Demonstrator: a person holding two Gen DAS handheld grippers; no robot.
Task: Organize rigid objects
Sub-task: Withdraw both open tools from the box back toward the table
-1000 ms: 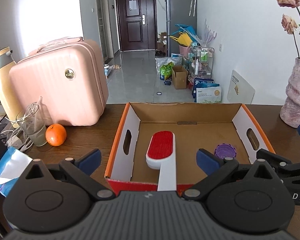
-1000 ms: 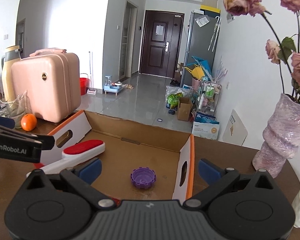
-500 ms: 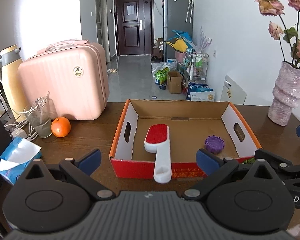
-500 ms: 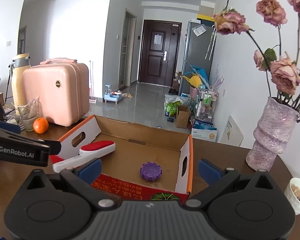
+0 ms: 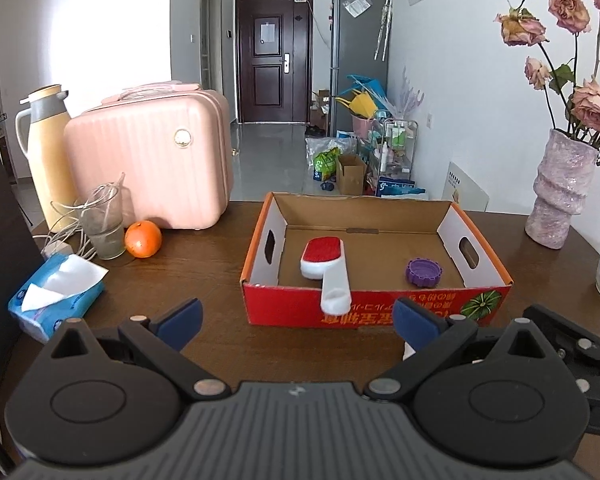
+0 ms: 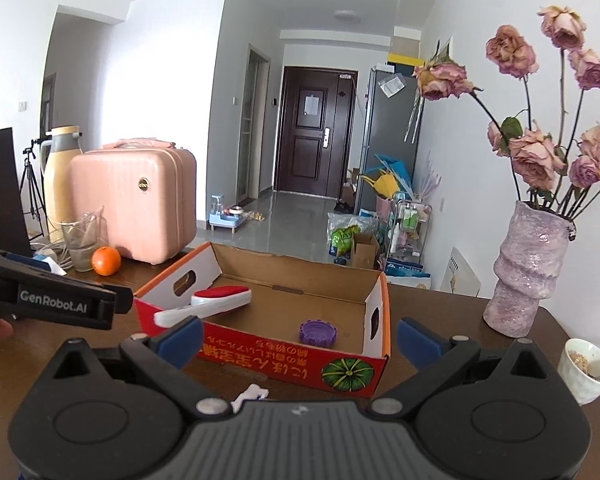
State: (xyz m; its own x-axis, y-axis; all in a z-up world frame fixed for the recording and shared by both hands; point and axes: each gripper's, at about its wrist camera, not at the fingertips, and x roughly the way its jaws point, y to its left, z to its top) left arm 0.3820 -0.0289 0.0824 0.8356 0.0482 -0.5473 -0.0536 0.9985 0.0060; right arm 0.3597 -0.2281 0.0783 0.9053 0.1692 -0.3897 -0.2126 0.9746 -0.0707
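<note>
In the cardboard box (image 5: 376, 312) at the table's (image 5: 204, 264) middle, the red-and-white brush (image 5: 324, 264) overhangs the near wall beside a purple cap (image 5: 423, 272), both the left gripper (image 5: 296, 320) and right gripper (image 6: 298, 340) spread wide and empty, suitcase (image 5: 152, 164) and vase (image 6: 528, 272) flanking.
</note>
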